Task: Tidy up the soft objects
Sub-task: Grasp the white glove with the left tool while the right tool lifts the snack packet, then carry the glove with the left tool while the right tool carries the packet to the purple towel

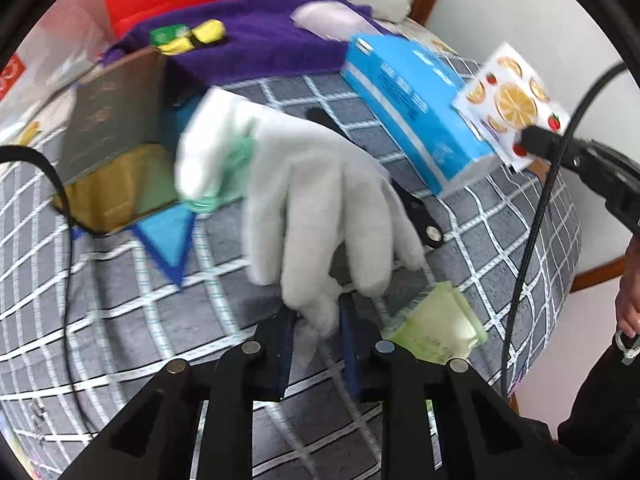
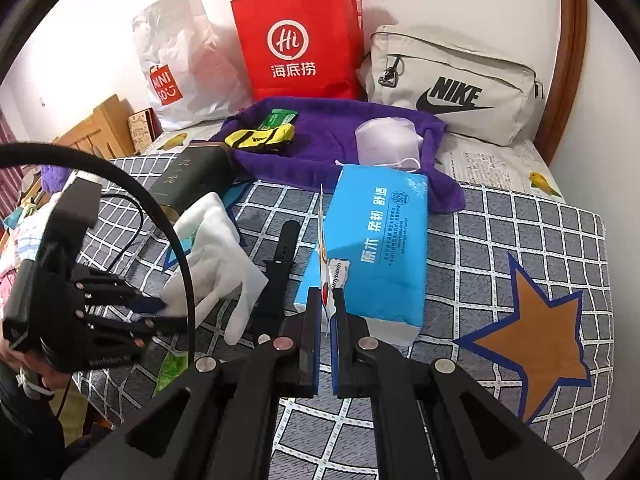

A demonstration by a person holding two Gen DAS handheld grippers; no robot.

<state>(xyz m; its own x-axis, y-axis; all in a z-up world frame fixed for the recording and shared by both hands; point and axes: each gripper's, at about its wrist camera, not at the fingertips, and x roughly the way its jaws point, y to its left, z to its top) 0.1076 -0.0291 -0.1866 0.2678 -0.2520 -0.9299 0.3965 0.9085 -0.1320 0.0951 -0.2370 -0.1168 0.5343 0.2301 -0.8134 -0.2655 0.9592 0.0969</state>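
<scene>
My left gripper is shut on a white glove and holds it by a fingertip above the checked bed; it also shows in the right wrist view with the glove. My right gripper is shut on a thin fruit-print sheet, seen in the left wrist view at the right. A blue tissue pack lies just behind it. A purple towel at the back carries yellow socks, a green packet and a pale pouch.
A dark box lies left of the towel. A black watch strap lies between glove and tissue pack. A pale green packet lies near the left fingers. A red bag, white bag and Nike bag stand against the wall.
</scene>
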